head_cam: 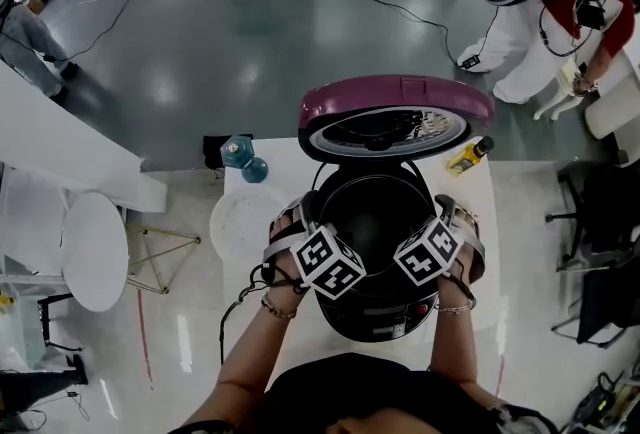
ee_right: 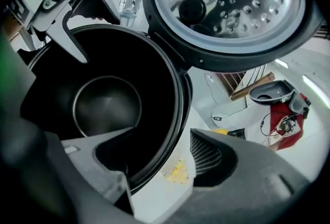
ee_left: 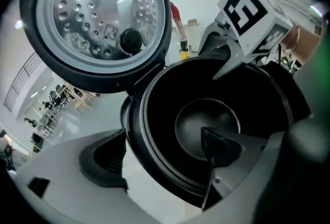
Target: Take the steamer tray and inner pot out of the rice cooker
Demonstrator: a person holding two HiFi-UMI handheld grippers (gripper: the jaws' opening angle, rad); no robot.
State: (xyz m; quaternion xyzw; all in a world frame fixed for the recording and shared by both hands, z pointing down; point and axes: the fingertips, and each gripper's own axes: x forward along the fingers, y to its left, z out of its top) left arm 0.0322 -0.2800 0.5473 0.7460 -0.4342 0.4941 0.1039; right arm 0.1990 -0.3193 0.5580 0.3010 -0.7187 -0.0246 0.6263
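While the rice cooker (head_cam: pixel 385 317) stood on the white table (head_cam: pixel 472 222) with its lid (head_cam: pixel 395 107) raised, the head view showed the left gripper (head_cam: pixel 303 214) and right gripper (head_cam: pixel 447 214) at opposite sides of the inner pot (head_cam: pixel 375 212), which sat inside the cooker. A white round tray (head_cam: pixel 240 222) lay just left of it. The left gripper view showed wide jaws astride the pot's rim, not clamped. The right gripper view showed the same wide straddle, one jaw inside, one outside.
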